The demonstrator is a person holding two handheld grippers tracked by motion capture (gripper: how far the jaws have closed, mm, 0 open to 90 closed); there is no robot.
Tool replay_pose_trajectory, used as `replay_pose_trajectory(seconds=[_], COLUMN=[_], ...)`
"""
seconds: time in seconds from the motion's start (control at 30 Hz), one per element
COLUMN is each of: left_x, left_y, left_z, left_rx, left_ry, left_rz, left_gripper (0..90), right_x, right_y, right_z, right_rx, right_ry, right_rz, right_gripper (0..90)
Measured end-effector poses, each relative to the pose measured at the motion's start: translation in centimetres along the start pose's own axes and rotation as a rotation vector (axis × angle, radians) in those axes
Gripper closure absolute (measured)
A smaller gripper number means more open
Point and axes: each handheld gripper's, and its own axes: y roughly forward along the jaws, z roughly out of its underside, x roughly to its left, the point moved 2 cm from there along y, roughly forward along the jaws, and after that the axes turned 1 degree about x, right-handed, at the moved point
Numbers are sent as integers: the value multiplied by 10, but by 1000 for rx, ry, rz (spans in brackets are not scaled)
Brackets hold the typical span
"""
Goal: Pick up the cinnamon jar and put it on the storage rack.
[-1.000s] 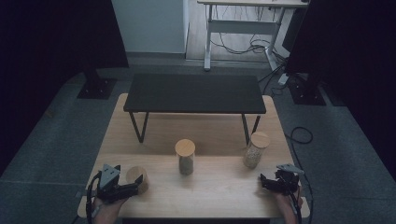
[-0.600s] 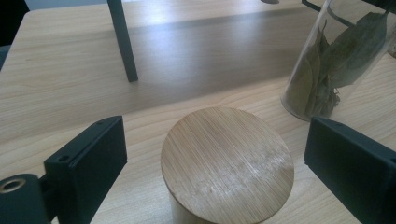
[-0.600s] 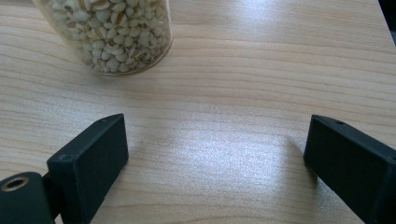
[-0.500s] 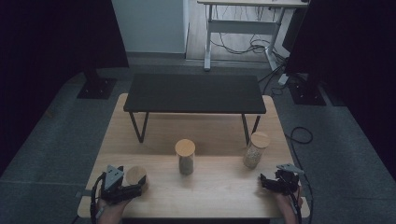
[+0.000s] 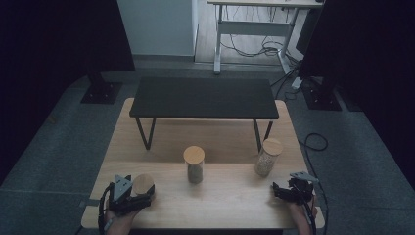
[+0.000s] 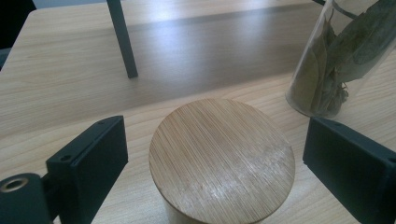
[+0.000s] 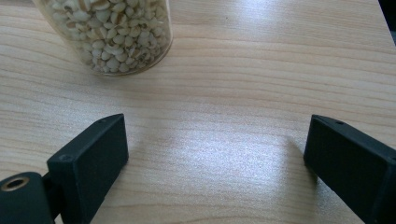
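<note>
The left gripper [image 5: 142, 195] sits at the near left of the table [image 5: 230, 196], a jar [image 6: 222, 158] between its jaws with a gap on each side. Ahead and to its right stands the leaf jar [image 5: 194, 164]. Farther right, just ahead of the right gripper [image 5: 281, 192], stands the grain jar [image 5: 268, 156]. A bench [image 5: 203, 98] stands on the table beyond all three jars, well apart from both grippers
</note>
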Motion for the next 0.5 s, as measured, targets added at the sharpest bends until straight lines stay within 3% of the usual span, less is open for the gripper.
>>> replay_pose_trajectory(seconds=[0.5], left_x=[-3], left_y=[5], left_z=[7], left_rx=[2], left_ry=[5], left_rz=[-24], left_gripper=[72], right_x=[0], right_y=[0], right_z=[0], right_rx=[0], right_ry=[0], right_rz=[0], right_gripper=[57])
